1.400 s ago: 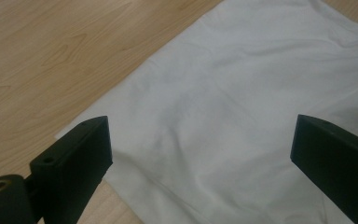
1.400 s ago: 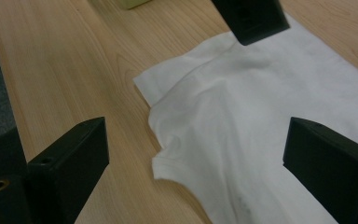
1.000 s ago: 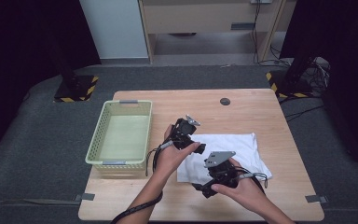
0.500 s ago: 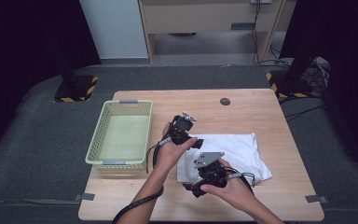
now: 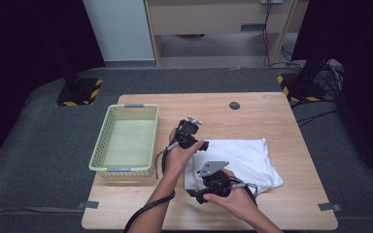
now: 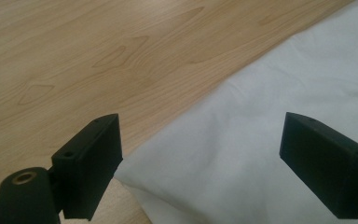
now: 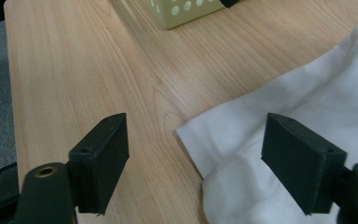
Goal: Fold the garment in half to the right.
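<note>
Wooden table (image 5: 272, 121) beneath us carries a folded white cloth (image 5: 243, 158) right of a yellow basket (image 5: 126, 145); our left gripper (image 6: 200, 154) and right gripper (image 7: 196, 163) straddle its near-left corners, jaws wide though just closing, pads not yet pressing fabric.

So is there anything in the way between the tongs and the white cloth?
Nothing visible. The left tongs and the right tongs each straddle a corner edge of the white cloth, jaws apart and just closing, pads not yet pressing. Beside the cloth there is bare wooden table.
</note>
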`<state>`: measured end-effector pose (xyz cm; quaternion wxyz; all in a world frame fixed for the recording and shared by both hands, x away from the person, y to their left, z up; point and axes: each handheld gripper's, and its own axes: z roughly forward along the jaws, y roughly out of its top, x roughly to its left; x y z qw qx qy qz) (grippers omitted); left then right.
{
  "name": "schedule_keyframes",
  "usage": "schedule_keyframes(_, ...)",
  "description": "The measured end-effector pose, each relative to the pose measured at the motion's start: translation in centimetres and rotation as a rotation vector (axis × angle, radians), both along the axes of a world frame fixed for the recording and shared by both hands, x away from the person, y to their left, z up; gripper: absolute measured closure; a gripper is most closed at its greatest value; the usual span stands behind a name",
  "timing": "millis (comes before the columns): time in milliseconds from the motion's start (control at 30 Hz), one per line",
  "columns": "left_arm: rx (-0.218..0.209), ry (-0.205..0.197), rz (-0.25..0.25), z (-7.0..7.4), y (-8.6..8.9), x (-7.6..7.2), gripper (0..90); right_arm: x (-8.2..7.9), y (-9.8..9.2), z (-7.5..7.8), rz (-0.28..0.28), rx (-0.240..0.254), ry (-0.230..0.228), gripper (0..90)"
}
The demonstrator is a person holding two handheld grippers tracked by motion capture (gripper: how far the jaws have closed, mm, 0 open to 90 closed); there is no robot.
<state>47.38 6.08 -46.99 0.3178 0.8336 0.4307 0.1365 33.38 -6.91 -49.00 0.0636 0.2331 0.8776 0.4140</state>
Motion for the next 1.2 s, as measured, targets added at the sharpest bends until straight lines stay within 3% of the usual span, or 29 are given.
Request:
schedule_keyframes(267, -0.021, -0.021, 0.015, -1.9, 1.0, -0.2, 20.0, -0.2, 0.9, -0.8, -0.002, -0.007, -0.036, 42.5)
schedule_keyframes(400, -0.025, -0.034, 0.036, -2.4, 1.6, -0.1, 23.3, -0.1, 1.4, -1.5, -0.018, -0.028, -0.051, 44.2)
schedule_keyframes(633, -0.041, -0.056, 0.052, -2.1, 2.0, 0.2, 25.3, -0.5, 1.0, -1.9, -0.062, -0.055, -0.088, 36.1)
schedule_keyframes(800, -0.056, -0.059, 0.065, -2.2, 1.7, 0.6, 24.0, -0.1, 1.0, -2.6, -0.095, -0.086, -0.073, 33.0)
schedule_keyframes(1033, -0.080, -0.070, 0.065, -1.9, 1.5, 0.8, 24.0, 0.7, 1.9, -3.8, -0.133, -0.061, -0.018, 29.0)
schedule_keyframes(1200, -0.089, -0.071, 0.061, -1.9, 1.8, 0.7, 24.2, 0.8, 2.4, -4.1, -0.150, -0.074, -0.042, 36.2)
